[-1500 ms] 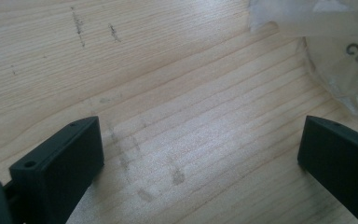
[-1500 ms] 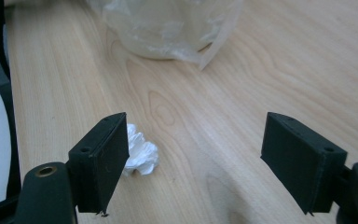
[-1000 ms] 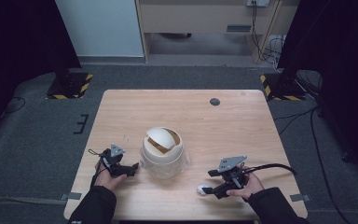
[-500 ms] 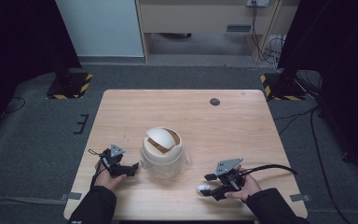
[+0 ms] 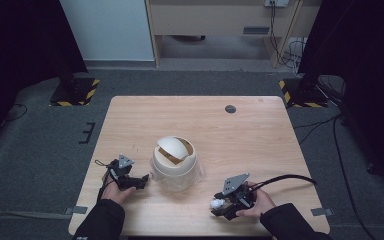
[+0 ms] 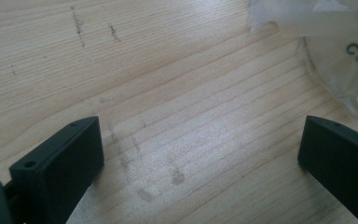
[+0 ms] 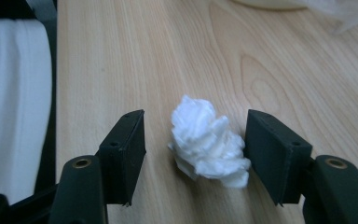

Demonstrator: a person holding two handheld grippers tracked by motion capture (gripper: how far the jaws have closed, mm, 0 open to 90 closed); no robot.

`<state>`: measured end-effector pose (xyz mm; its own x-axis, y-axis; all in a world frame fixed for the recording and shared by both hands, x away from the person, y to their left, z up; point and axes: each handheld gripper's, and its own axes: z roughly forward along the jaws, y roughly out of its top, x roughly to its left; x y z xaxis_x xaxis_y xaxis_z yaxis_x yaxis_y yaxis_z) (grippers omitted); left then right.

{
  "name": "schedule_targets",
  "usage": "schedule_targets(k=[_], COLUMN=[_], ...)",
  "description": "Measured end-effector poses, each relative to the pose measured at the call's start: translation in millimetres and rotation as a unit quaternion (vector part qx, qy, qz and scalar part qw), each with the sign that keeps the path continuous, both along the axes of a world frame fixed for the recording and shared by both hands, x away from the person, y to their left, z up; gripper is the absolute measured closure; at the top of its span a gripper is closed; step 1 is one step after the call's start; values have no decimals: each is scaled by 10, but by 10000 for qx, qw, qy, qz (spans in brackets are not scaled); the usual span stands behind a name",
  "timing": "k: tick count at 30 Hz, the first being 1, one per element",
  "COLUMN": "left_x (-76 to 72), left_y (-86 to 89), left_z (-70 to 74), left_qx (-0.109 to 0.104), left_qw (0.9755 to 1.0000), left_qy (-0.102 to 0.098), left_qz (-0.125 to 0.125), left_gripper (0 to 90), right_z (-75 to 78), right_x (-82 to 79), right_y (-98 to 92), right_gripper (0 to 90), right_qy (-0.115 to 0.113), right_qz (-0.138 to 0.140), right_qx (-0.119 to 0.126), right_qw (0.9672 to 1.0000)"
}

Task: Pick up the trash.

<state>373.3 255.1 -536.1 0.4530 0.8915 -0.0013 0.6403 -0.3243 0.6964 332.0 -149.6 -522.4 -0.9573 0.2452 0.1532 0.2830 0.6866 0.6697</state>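
Note:
A crumpled white tissue lies on the wooden table near its front edge. My right gripper straddles it. Its jaws have just been closing with the tissue between them. One pad touches the wad and the other stands a gap away, so the gripper is open. A cream bin with a swing lid, lined with a clear plastic bag, stands mid-table. My left gripper rests open just left of the bin, with bare wood between its jaws.
A small dark round disc sits near the table's far edge. The front edge runs close under both hands; a white cloth shows past it. Yellow-and-black stand bases sit on the floor by the far corners.
The right gripper's jaws have narrowed around the tissue, and the hand shifted slightly left. The left gripper and the bin have not moved.

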Motion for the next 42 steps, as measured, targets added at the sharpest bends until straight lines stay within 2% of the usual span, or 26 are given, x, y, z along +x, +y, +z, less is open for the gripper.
schedule_targets(k=[5,14,25,32,37,42], left_x=[0,0,0,0,0,0], left_y=[0,0,0,0,0,0], left_z=[0,0,0,0,0,0], left_qx=[1,0,1,0,0,0], left_qw=[10000,10000,10000,10000,10000,10000], left_qy=[1,1,0,0,1,0], left_qz=[0,-1,-1,0,-1,0], left_gripper=[0,0,0,0,0,0], right_z=[15,16,68,143,266,339], right_x=[-2,7,28,52,91,120], right_y=[-4,-20,-39,-69,-120,-152], right_gripper=[414,524,640,647,643,638], right_qy=[-17,-151,-108,-97,-204,-263], right_qz=[-25,18,-77,-196,-353,-437], right_qx=[32,-134,-128,-8,351,544], right_qw=[10000,9998,9998,9998,9986,9972])
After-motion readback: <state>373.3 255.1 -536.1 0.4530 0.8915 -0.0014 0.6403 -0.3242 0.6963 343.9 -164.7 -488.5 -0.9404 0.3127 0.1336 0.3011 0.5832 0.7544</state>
